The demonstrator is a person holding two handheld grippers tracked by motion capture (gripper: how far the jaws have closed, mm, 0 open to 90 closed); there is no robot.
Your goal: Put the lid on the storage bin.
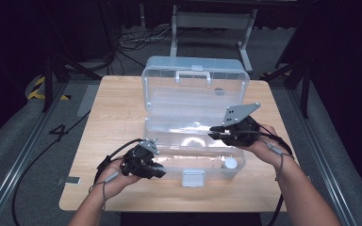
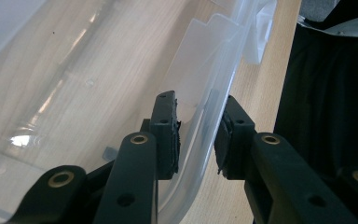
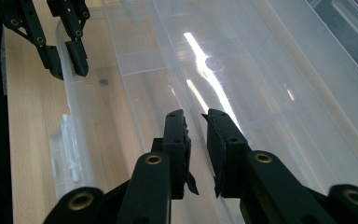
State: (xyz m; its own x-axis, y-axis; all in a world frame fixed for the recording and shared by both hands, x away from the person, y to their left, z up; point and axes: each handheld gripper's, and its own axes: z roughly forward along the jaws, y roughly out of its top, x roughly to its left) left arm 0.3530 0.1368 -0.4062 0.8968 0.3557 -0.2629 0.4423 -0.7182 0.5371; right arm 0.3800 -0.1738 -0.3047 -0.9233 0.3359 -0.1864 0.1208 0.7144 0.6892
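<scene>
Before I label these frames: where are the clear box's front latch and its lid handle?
front latch (image 1: 193,178), high view, middle of the flap on the clear box's near wall.
lid handle (image 1: 193,74), high view, top bar of the handle.

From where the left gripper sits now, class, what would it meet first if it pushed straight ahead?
Probably the front wall of the clear plastic box. The left gripper has that wall between its jaws, with gaps beside both pads, so going on it would likely slide along the wall; depth is unclear.

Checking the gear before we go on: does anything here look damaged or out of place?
The rubber pads on the right gripper look frayed, with a torn flap hanging off one edge. The left gripper pads look rough too. The clear plastic box sits open and square on the table; nothing is spilled.
</scene>
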